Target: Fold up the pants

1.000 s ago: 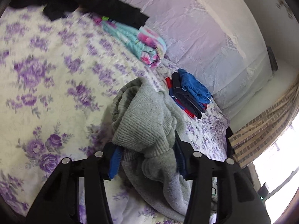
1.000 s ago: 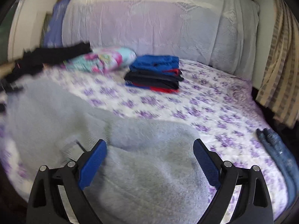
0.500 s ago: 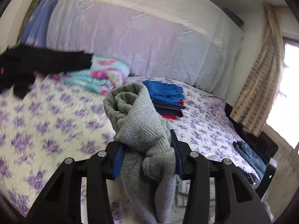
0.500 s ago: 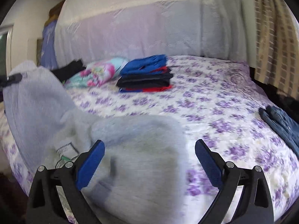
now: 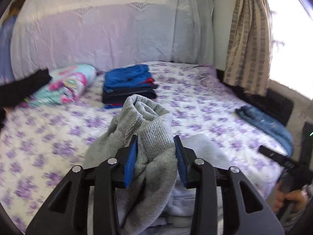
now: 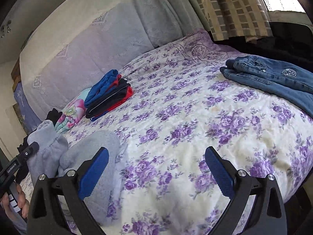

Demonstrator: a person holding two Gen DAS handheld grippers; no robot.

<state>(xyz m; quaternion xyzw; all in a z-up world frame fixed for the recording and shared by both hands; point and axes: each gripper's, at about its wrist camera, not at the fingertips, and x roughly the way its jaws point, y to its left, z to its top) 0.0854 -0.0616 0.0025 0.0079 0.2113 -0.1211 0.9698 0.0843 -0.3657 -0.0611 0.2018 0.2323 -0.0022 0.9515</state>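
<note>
left wrist view shows the left gripper [image 5: 155,152] clamping bunched grey fleece pants [image 5: 148,129]; right gripper [image 6: 156,171] gapes empty, so it should pinch the loose hem.

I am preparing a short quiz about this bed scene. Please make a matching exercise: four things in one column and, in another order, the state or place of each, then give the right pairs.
Things:
1. grey knitted pants
2. blue denim jeans
3. blue, black and red folded clothes stack
4. right gripper

States or places:
A. open, nothing between the fingers
B. lying flat near the bed's window-side edge
C. clamped in the left gripper
D. piled beside the floral pink and turquoise bundle

Pairs: 1-C, 2-B, 3-D, 4-A
</note>
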